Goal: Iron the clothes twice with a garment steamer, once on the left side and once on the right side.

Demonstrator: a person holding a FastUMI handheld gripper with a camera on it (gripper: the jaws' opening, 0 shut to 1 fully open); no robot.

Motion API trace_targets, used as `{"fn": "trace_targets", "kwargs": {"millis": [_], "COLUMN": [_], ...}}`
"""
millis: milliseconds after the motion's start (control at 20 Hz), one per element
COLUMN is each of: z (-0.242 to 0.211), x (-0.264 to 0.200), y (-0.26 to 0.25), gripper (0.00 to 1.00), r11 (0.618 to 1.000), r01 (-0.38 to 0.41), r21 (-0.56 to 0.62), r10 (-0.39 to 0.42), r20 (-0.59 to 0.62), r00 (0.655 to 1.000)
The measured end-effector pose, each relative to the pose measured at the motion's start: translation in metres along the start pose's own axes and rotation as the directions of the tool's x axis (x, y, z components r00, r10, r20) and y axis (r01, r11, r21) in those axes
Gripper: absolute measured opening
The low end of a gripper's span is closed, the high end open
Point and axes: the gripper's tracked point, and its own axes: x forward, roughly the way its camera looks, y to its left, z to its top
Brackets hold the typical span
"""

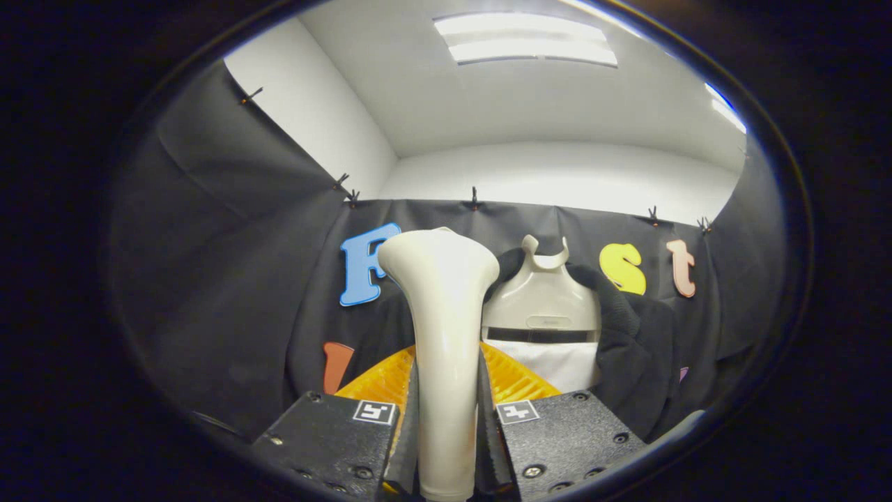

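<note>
Cream plastic garment steamer (446, 328) clamped upright between the gripper (446, 446) fingers.
Black garment (627, 335) on its pale hanger (542, 296) hangs just beyond, right of the steamer head.

The camera rides on the tongs (446, 425), looking forward along them and tilted upward, very near the garment steamer (444, 328) clamped between them, facing the booth wall, garment hanger (542, 293) and ceiling light (526, 38).

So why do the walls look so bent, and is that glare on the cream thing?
Gripper view: a fisheye lens bows the walls; the ceiling light burns out white; the steamer, clamped between the gripper fingers, carries a soft sheen; the black garment behind loses detail in shadow.
</note>
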Motion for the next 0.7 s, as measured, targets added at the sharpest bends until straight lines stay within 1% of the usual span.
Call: {"fn": "trace_targets", "kwargs": {"millis": [150, 500, 700], "z": [-0.018, -0.043, -0.062], "x": [-0.004, -0.03, -0.05], "y": [0.003, -0.008, -0.011], "gripper": [0.39, 0.39, 0.39], "r11": [1.0, 1.0, 1.0], "r01": [-0.004, 0.005, -0.007], "r21": [-0.013, -0.001, -0.006], "r10": [0.004, -0.005, 0.006], "r20": [-0.027, -0.081, -0.118], "r00": [1.0, 0.997, 0.993]}}
